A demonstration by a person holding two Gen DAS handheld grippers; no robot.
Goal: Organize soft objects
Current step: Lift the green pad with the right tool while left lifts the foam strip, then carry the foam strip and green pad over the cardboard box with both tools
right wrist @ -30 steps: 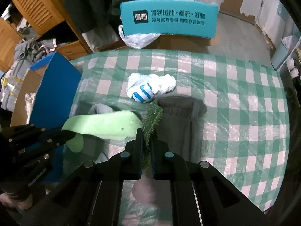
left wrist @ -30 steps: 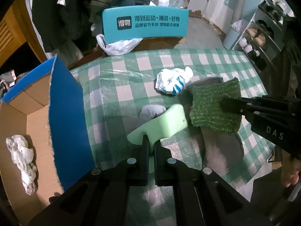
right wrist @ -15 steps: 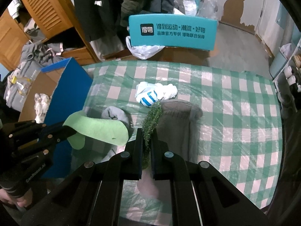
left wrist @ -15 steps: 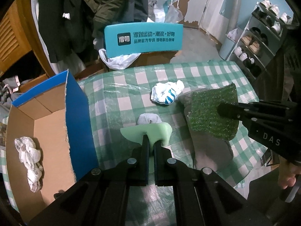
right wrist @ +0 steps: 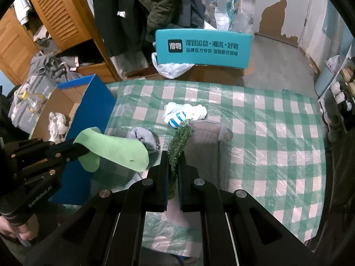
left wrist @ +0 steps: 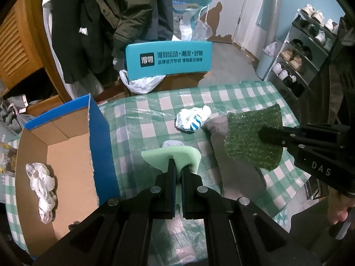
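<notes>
Drooping sideways — green foam sheet (left wrist: pixel 172 156) (turf patch (right wrist: pixel 178 144) edge-on, lengthwise).

A home: hung coats (left wrist: pixel 93 22), shoe rack (left wrist: pixel 304 51), checkered tablecloth (right wrist: pixel 266 133).

Both wrist views: downward over table (left wrist: pixel 239 93)

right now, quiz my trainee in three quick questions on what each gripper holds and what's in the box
1. True or false: the left gripper is shut on the light green foam sheet.
2. What does the right gripper hold: (a) white-and-blue cloth, (b) artificial turf patch, (c) grey sock?
3. What lies inside the cardboard box?

Key: 1 true; 2 b; 3 a crumpled white cloth.
</notes>
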